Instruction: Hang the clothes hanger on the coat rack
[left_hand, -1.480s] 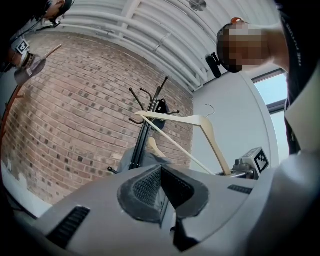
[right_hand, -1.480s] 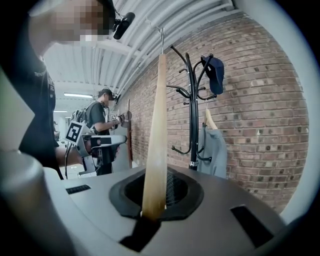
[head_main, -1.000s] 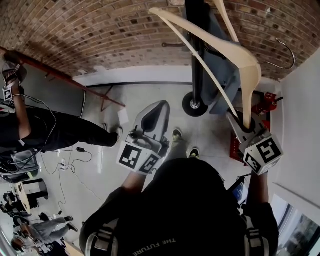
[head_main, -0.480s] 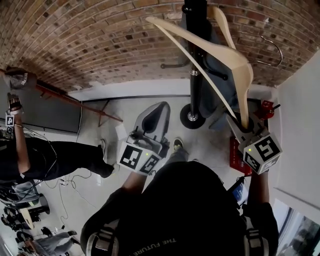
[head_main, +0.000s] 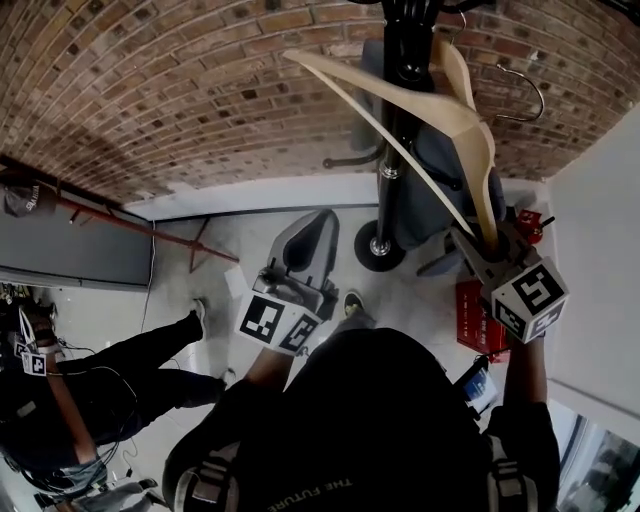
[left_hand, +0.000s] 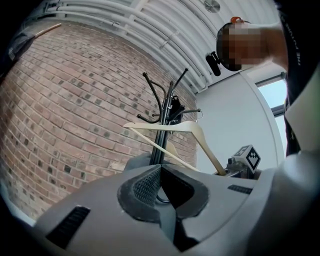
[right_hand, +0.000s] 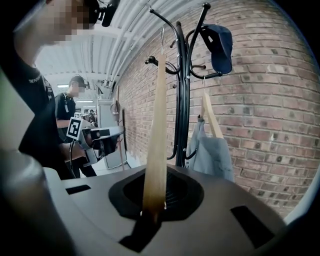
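Observation:
A pale wooden hanger (head_main: 400, 110) stands up from my right gripper (head_main: 482, 243), which is shut on the end of one of its arms. Its metal hook (head_main: 525, 95) hangs free to the right of the black coat rack (head_main: 400, 160). In the right gripper view the hanger (right_hand: 157, 125) rises from the right gripper (right_hand: 155, 202), with the coat rack (right_hand: 182, 100) just behind it. My left gripper (head_main: 326, 216) is lower left of the rack, shut and holding nothing. In the left gripper view the left gripper (left_hand: 160, 172) points at the coat rack (left_hand: 162, 130) and the hanger (left_hand: 195, 135).
Another wooden hanger with a grey garment (right_hand: 210, 145) and a dark cap (right_hand: 220, 47) hang on the rack. A brick wall (head_main: 180, 90) lies behind it, and a white wall (head_main: 600, 250) to the right. A red object (head_main: 475, 305) sits on the floor. A person (head_main: 80, 390) stands at the left.
Both grippers and the hanger have moved closer to the coat rack and brick wall. The hook now sits nearer the rack's top. The person at left has shifted lower in the view.

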